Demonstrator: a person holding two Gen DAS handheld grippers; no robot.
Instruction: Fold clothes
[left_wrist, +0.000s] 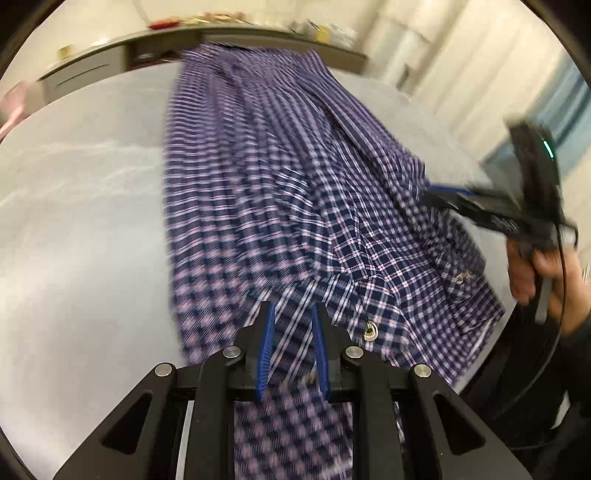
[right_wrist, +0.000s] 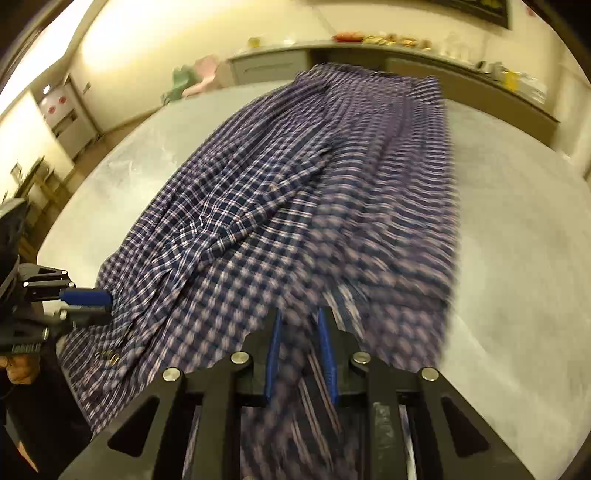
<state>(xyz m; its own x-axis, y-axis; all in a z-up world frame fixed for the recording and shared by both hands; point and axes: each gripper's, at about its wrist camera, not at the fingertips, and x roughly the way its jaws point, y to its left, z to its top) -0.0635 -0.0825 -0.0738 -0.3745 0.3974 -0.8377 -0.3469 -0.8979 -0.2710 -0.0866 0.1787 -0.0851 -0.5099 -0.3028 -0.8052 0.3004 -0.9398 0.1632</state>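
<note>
1. Your plaid shirt (left_wrist: 266, 177) lies lengthwise down the middle of the desk (left_wrist: 85, 206). Its far end reaches toward the desk's far edge and its near end comes up off the near edge into your tools.
2. Your left tool (left_wrist: 291, 350) has a band of the near hem between its blue pads, the jaws narrowed onto the cloth. It looks pinched so that the edge lifts as one line.
3. Your right tool (right_wrist: 301, 354) grips the same near end in the same way, jaws drawn in with cloth running between them. From the left view it reaches in from the desk's right edge.
4. With both holds on the near end, the cloth is taut and ridged along its length, and it is blurred in both views.
5. The right half is bunched, with a snap (left_wrist: 369, 329) showing. Whether you are spreading the shirt flat or carrying the hem over for a fold, I cannot tell.
</note>
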